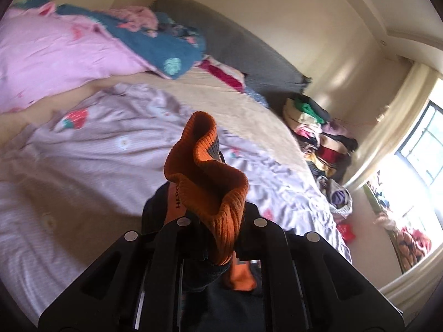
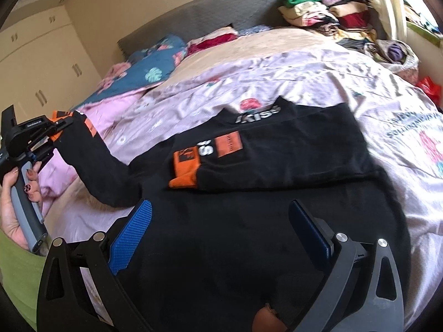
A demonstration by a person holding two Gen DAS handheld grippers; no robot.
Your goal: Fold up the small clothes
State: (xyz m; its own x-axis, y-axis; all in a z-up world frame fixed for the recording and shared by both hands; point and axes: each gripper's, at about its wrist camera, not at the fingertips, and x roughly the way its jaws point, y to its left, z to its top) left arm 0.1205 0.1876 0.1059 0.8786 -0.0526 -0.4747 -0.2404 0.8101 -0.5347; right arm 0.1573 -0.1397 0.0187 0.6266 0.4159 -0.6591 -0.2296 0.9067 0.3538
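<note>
Left wrist view: the left tongs are clamped on the orange ribbed knit cuff of a black long-sleeved top, the cuff bunching up above the closed fingers and the dark sleeve hanging below them. Beyond lies the bed's pale lilac sheet with strawberry prints, a pink quilt and a teal leaf-patterned pillow near the grey padded headboard. A heap of mixed clothes sits past the far edge of the bed; the view is motion-blurred there, so its items cannot be made out.

Right wrist view: the right tongs stand wide apart, blue textured pads showing, holding nothing, poised just above the black long-sleeved top with orange patches and white lettering, which is spread on the lilac sheet. One sleeve is folded across the body, its orange cuff lying on the black cloth. The other sleeve stretches up to the left tongs, held by a hand with dark painted nails.
</note>
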